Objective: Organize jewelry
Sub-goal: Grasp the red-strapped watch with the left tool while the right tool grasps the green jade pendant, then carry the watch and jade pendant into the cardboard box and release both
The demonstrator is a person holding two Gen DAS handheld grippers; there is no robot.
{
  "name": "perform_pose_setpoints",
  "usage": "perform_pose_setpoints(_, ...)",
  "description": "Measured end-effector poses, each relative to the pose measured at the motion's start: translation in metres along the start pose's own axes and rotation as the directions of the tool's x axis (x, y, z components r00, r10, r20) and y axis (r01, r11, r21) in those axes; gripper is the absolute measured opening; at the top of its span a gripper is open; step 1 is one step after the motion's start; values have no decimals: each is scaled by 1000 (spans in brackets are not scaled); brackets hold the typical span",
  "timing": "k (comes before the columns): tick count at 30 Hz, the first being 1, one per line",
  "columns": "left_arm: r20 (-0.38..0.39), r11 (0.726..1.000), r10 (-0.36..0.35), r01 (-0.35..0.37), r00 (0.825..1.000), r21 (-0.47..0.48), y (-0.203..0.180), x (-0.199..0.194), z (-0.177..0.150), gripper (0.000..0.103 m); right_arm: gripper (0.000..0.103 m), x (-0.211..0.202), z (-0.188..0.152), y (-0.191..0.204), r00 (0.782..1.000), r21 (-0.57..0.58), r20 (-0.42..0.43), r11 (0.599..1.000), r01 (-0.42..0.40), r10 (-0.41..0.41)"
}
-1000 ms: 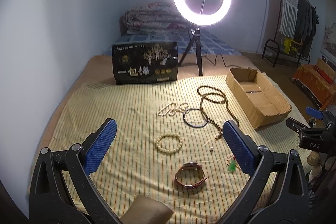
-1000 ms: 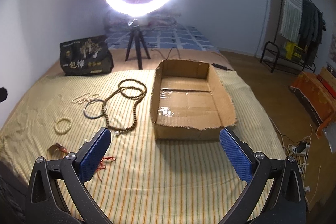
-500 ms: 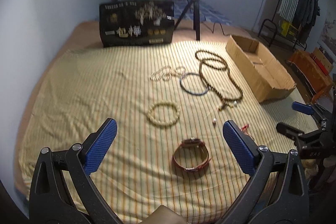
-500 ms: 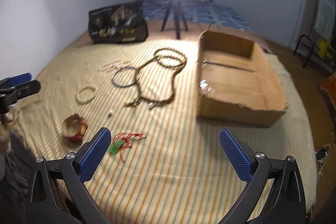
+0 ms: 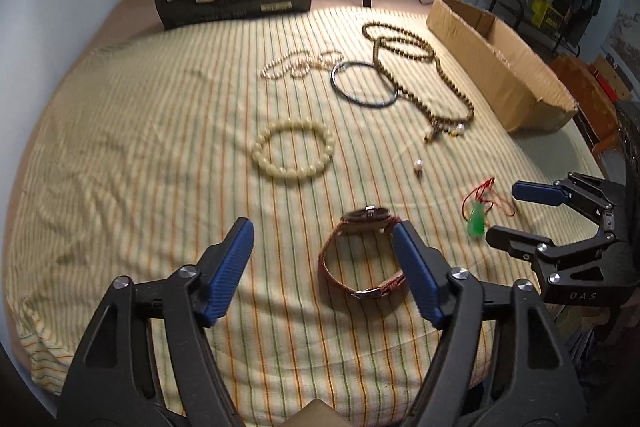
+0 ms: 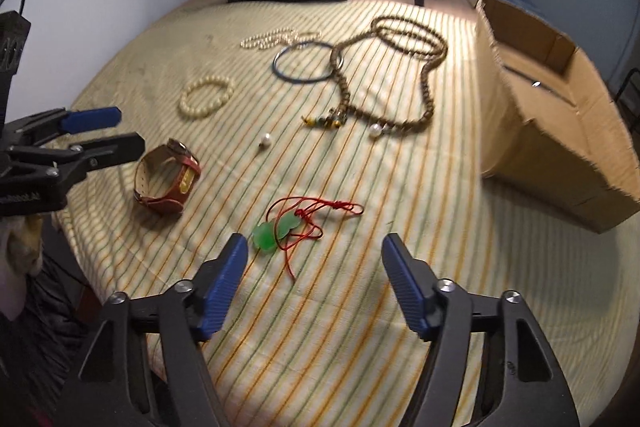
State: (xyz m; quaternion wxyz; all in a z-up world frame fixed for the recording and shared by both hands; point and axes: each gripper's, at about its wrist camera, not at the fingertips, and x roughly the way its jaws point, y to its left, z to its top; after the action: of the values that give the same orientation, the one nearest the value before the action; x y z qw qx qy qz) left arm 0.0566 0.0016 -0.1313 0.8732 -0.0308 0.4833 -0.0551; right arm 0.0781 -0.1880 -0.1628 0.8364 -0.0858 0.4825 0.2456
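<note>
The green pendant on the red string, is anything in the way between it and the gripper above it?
Nothing visible. The right gripper hangs open just short of the green pendant, with only bare striped cloth between.

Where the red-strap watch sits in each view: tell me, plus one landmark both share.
Left wrist: the red-strap watch lies low centre, just ahead of the left gripper, near its right-hand pad.
Right wrist: the watch lies left of centre, beside that gripper.
Shared landmark: the cream bead bracelet.
</note>
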Motion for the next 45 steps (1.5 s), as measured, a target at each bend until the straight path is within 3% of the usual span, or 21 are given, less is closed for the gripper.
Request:
perform_pose_setpoints(4, -29, 1000, -9, 9, 1000, -9, 0, 10, -1, 56, 59, 9, 3, 3, 1000, -9, -14, 1000, -12, 12)
perform_pose_setpoints(13, -105, 1000, -27, 26, 994, -13, 1, 28, -5, 36, 53, 16, 7, 13, 1000, -19, -17, 1000, -24, 23)
perform_pose_setpoints(18, -115, 999, -35, 32, 993, -29, 5, 33, -5, 32, 46, 19, 9, 17, 1000, -28, -18, 999, -20, 20)
perform_pose_setpoints(23, -110, 999, -30, 28, 993, -22, 5, 36, -5, 29, 34, 21, 10, 23, 1000, -65, -21, 998, 2, -3)
perform_pose_setpoints(29, -100, 1000, -25, 24, 995, -18, 5, 38, -3, 12, 15, 20, 9, 17, 1000, -53, -19, 999, 7, -8)
perform_pose_setpoints(33, -94, 999, -36, 33, 995, -35, 6, 39, -2, 11, 6, 19, 8, 12, 1000, -31, -13, 1000, 1, -1)
perform_pose_setpoints(45, -69, 999, -39, 37, 997, -39, 6, 32, -2, 8, 4, 9, 8, 9, 999, -14, 33, 1000, 0, 1)
